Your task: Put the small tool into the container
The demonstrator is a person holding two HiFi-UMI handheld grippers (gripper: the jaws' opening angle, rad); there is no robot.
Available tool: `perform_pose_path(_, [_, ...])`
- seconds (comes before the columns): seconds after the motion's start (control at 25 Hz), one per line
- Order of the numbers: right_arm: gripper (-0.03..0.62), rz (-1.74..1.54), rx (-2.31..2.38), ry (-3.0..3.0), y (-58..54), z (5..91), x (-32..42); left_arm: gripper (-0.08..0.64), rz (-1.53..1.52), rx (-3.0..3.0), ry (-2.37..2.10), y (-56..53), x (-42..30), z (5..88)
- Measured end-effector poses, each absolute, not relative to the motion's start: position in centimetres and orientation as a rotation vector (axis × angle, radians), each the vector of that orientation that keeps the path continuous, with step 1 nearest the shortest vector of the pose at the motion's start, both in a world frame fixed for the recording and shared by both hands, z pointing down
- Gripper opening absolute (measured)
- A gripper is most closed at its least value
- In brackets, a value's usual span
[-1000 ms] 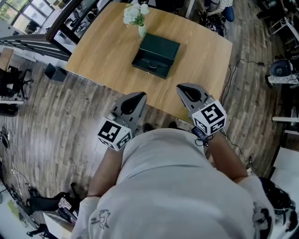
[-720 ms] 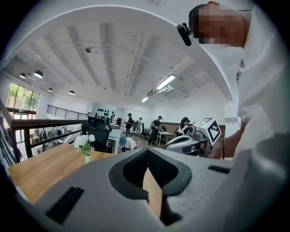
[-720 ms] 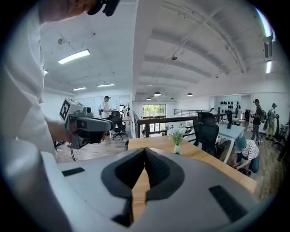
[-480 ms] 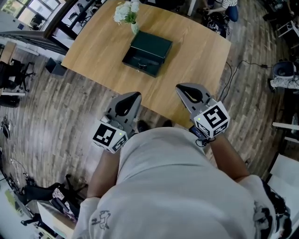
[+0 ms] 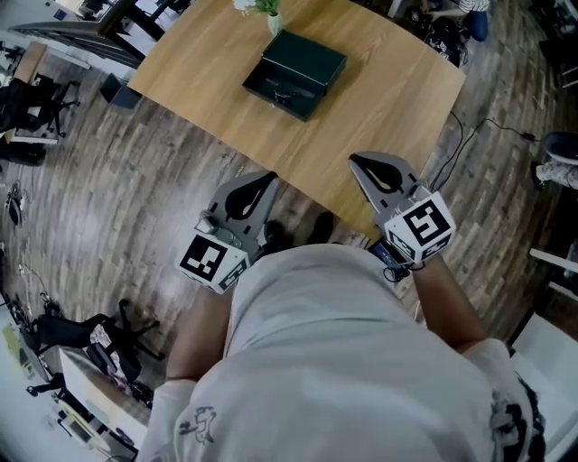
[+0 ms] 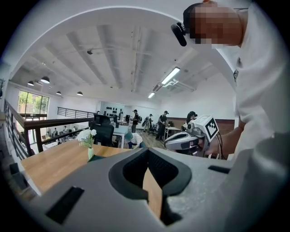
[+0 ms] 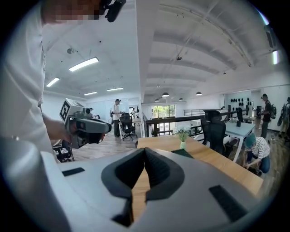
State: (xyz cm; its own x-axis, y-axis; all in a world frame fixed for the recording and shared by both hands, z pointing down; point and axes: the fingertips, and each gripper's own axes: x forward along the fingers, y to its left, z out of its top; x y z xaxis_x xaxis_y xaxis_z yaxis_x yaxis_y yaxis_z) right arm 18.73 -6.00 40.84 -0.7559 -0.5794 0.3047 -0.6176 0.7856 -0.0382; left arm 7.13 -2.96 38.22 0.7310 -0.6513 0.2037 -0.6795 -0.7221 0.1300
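A dark green case point(image 5: 294, 61) with a latch on its near side lies closed on the wooden table point(image 5: 379, 99); in the right gripper view it shows as a dark sliver point(image 7: 183, 153). No small tool is visible in any view. My left gripper point(image 5: 256, 188) hangs over the floor just off the table's near edge, shut and empty. Over the table's near corner is my right gripper point(image 5: 383, 173), also shut and empty. In each gripper view the dark pads meet at the tips, left gripper point(image 6: 147, 152) and right gripper point(image 7: 145, 152). Both are well short of the case.
A small vase of white flowers point(image 5: 269, 9) stands behind the case, also seen as the vase point(image 6: 88, 141). Wood-plank floor point(image 5: 135, 180) surrounds the table. Office chairs point(image 5: 32, 113) and a railing are at the left, a cable point(image 5: 470, 126) at the right. People stand far off.
The table and case have slid up and away in the head view. Both grippers stay shut; the left one now hangs over the floor instead of the table's edge.
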Motion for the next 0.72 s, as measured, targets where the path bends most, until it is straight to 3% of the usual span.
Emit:
perform_pose_path(0.36, [0.006,0.217,1.012,-2.691,0.0,40.7,18.0,0.005,0.224,2.784,-0.956,2.5,6.6,38.2])
perform_pose_path(0.72, [0.006,0.188,1.089,-2.664,9.1,39.6,13.9,0.005,0.198,2.809,-0.93,11.7,1.0,37.2])
